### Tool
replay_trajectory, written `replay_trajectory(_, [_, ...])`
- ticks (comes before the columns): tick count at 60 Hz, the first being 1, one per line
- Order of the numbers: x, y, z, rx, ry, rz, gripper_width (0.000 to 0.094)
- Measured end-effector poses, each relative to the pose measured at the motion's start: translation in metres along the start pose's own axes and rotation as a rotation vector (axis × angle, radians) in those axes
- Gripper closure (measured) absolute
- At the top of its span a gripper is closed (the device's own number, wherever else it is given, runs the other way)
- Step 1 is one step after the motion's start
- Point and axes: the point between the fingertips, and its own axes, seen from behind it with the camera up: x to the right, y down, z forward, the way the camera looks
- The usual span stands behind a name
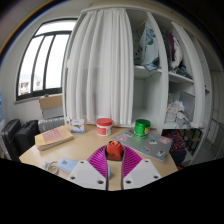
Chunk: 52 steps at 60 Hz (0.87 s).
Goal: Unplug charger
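Observation:
A small red-orange object, apparently the charger (114, 148), sits between the tips of my gripper (114, 154), above the near edge of the wooden table (45, 152). Both pink pads (99, 160) close in on its sides and seem to press on it. Only its upper part shows above the pads; its lower part, and any socket or cable, are hidden behind the fingers.
Beyond the fingers on the table stand a red-lidded jar (104, 126) and a green cup (142, 127). A flat box (55, 136) lies left, light blue cards (68, 165) near left, a grey flat item (152, 146) right. White curtain (98, 70) and shelves (170, 80) stand behind.

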Motion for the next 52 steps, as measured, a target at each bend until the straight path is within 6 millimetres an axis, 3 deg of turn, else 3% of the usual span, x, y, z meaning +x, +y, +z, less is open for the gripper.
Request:
replay_trajectory(4, [0.004,0.053,0.023,-0.076,-0.004,0.040,0.0778])
replay_trajectory(5, [0.013,0.049,0.014,-0.092,0.002,0.029,0.0779])
replay_trajectory(9, [0.020,0.085,0.018,-0.151,0.011,0.037,0.0778])
replay_trajectory(19, [0.034,0.138,0.039,-0.291,0.022,0.038,0.0777])
replay_trajectory(26, [0.039,0.136,0.045,-0.288,0.025,0.038,0.0742])
replay_trajectory(34, [0.037,0.137,0.052,-0.302,0.014,0.014,0.0615])
replay_trajectory(36, [0.036,0.140,0.051,-0.313,0.005,0.013,0.0525])
replay_trajectory(39, [0.035,0.143,0.048,-0.330,0.002,0.019,0.0281])
replay_trajectory(42, [0.047,0.140,0.045,-0.315,0.041,0.011,0.0175])
replay_trajectory(52, [0.052,0.139,0.016,-0.295,-0.012,0.041,0.0121])
